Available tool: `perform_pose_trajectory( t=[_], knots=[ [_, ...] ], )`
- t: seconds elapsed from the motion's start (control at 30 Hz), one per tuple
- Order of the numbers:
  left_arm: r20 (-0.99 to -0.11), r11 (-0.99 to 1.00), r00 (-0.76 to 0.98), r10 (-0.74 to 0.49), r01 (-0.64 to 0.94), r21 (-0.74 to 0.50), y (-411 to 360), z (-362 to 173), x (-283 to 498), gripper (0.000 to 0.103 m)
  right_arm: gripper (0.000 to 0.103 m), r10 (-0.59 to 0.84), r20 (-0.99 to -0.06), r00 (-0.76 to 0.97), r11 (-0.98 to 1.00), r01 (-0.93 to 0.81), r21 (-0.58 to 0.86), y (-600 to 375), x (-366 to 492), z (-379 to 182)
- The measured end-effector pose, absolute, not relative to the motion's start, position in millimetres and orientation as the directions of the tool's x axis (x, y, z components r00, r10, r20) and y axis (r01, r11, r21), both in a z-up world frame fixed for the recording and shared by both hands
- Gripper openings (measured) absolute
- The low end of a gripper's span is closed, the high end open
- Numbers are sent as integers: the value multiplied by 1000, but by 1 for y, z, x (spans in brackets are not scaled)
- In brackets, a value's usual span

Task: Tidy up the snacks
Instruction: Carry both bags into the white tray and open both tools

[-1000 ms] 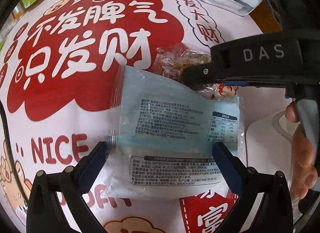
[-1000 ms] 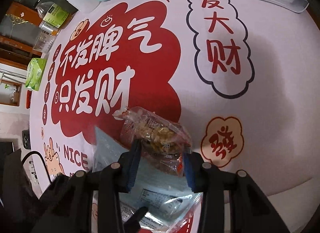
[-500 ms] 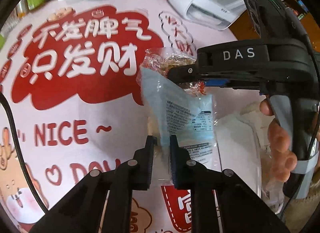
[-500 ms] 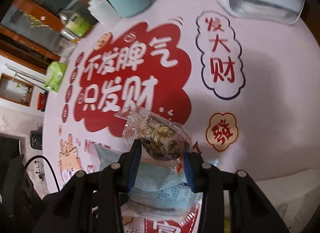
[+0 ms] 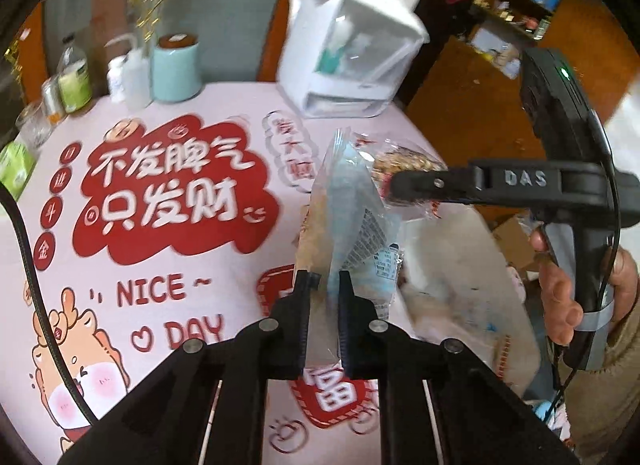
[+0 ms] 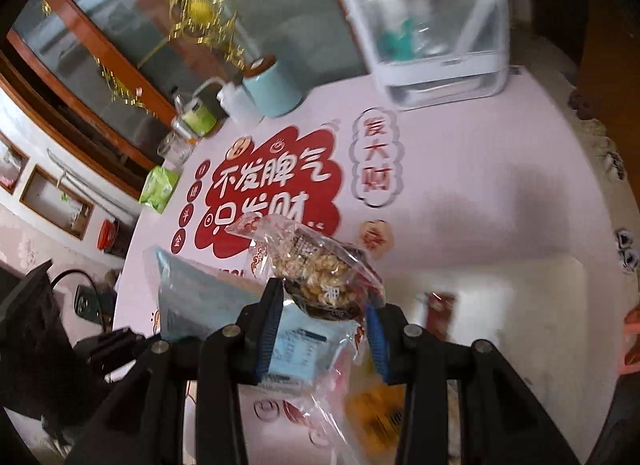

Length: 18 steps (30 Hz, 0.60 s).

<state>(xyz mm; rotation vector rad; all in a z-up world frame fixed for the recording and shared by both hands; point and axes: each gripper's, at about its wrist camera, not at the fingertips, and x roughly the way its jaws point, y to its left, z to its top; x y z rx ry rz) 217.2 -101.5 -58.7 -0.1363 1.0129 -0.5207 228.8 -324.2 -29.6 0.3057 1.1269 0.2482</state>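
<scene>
Blurring white tray point(image 5: 460, 265), snacks inside unreadable

Desk point(image 5: 248, 349): pink printed cover, red Chinese lettering, "NICE DAY"
Far edge: white clear-fronted box point(image 5: 352, 61); teal canister point(image 5: 176, 69); squeeze bottle point(image 5: 134, 77); green-labelled bottle point(image 5: 74, 81)

The desk point(image 6: 460, 185) in front of the white appliance point(image 6: 436, 25) lies open; bottles point(image 5: 76, 77) and a teal canister point(image 5: 176, 69) crowd its left.

left claw point(image 5: 324, 285) clamped blue packet point(image 5: 352, 201), both packets lifted
</scene>
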Motion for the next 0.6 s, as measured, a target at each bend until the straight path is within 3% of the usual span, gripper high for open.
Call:
perform_pose_trajectory(
  t=[0.2, 0.4, 0.6],
  knots=[
    [-767, 830, 377, -520, 434, -349, -139, -46, 188, 10, 40, 280, -844, 457, 942, 40, 334, -373, 159, -20],
    [-762, 778, 287, -581, 472, -415, -190, -57, 182, 10, 40, 182, -875, 449, 948, 155, 277, -409, 110, -44],
    [-788, 789, 298, -539, 507, -348, -238, -65, 188, 10, 40, 122, -893, 434, 936, 249, 249, -434, 95, -66]
  ],
)
